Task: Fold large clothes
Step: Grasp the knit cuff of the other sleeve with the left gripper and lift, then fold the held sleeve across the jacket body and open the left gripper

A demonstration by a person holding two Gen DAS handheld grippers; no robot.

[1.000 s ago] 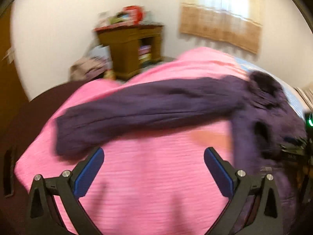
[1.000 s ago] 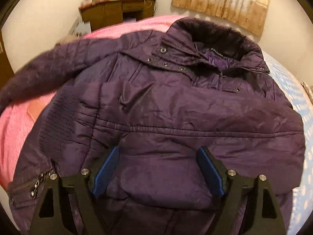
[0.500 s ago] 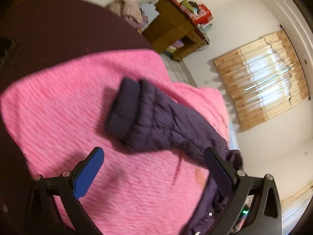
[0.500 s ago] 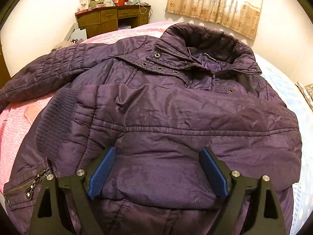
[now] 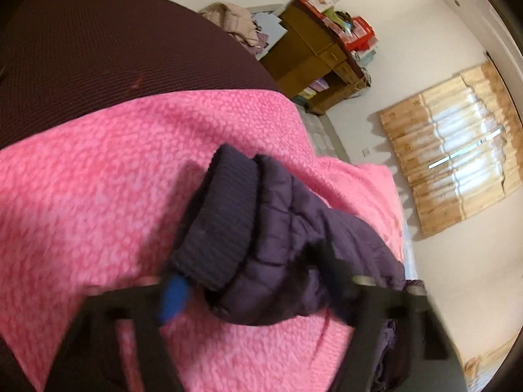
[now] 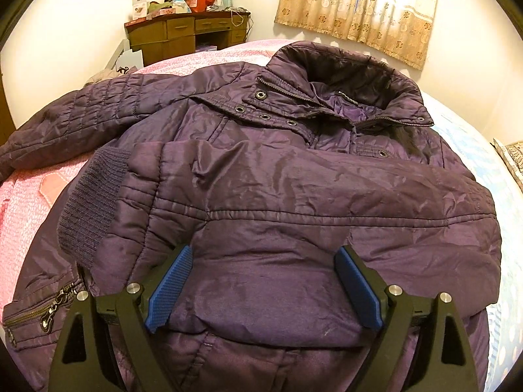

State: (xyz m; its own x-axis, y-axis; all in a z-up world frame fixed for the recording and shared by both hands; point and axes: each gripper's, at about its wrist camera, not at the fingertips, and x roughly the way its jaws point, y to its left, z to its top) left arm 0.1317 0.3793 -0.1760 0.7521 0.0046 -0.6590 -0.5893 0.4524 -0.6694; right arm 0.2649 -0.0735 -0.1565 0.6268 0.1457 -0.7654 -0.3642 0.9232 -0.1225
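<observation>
Closing now around the one purple jacket's (image 6: 278, 176) sleeve cuff (image 5: 222, 222), the left gripper (image 5: 248, 281) was wide before; the right gripper (image 6: 263, 285) stays wide.

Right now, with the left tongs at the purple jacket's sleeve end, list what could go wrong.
1. The left tongs are closing on the ribbed knit cuff of the quilted purple jacket; they might also pinch the fuzzy pink blanket beneath.
2. A shallow bite on the cuff could slip once lifted.
3. The right tongs are open, so the folded-over sleeve could shift.
</observation>
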